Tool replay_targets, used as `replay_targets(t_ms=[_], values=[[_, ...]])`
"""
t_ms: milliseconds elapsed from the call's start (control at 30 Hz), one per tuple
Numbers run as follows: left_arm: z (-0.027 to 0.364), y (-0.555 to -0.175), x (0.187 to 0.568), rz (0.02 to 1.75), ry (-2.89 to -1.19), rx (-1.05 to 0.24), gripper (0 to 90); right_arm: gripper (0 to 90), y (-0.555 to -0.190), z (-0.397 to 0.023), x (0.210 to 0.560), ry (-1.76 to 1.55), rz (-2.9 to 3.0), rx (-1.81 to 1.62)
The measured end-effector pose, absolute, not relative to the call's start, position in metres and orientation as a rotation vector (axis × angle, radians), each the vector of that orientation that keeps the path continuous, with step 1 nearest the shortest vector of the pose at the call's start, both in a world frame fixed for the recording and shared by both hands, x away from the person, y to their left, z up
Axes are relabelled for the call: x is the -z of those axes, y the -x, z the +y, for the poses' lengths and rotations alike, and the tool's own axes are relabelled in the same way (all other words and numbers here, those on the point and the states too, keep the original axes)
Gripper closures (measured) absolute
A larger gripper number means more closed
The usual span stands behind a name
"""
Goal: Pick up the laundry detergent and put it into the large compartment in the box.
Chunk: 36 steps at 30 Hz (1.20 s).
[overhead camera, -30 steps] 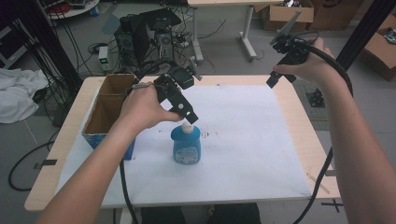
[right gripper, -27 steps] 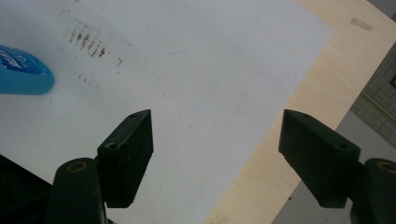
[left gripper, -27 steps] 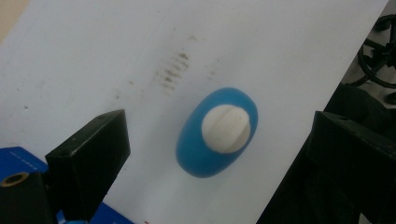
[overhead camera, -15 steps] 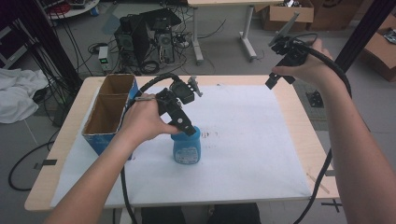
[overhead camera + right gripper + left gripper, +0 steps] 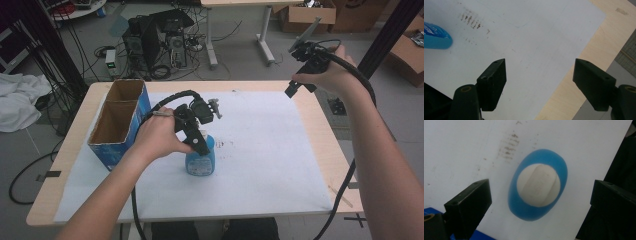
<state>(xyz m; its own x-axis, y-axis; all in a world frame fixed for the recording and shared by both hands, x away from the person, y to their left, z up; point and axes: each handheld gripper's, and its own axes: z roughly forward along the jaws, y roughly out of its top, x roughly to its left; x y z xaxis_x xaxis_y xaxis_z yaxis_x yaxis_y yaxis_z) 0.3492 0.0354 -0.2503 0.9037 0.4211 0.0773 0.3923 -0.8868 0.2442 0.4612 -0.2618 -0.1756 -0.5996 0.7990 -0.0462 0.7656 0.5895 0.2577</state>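
A: Your left gripper (image 5: pixel 537 202) hangs right above the blue bottle (image 5: pixel 201 159), fingers (image 5: pixel 469 205) spread wide either side of its white cap (image 5: pixel 538 185).

B: Centre on it, drop straight, then squeeze. Your right gripper (image 5: pixel 539 82) waits far from the bottle, fingers apart.

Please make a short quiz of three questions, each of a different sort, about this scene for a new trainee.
1. True or false: the left gripper is shut on the blue bottle.
2. Which object stands at the left side of the table? A) a metal tray B) an open cardboard box C) a glass bowl
3. Fill in: the bottle's cap is ____ in colour.

Key:
1. False; its jaws stand open above the bottle, apart from it.
2. B
3. white
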Motion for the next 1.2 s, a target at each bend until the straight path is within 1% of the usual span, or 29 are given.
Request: replay_targets(t_ms=[233, 300, 767, 933, 1200], values=[[0.033, -0.350, 0.263, 0.593, -2.862, -0.166, 4.1, 27.2, -0.462, -0.262, 0.179, -1.315, 2.664, -0.308], [0.032, -0.351, 0.266, 0.580, -2.878, -0.186, 4.1, 27.2, -0.462, -0.261, 0.180, -1.315, 2.666, -0.304], [0.025, -0.354, 0.280, 0.508, -2.932, -0.201, 4.3, 27.2, -0.463, -0.261, 0.182, -1.315, 2.665, -0.305], [0.025, -0.357, 0.282, 0.498, -2.943, -0.214, 5.0, 27.2, -0.463, -0.261, 0.182, -1.315, 2.667, -0.305], [0.024, -0.358, 0.289, 0.503, -2.947, -0.193, 6.1, 27.2, -0.464, -0.261, 0.182, -1.315, 2.668, -0.305]])
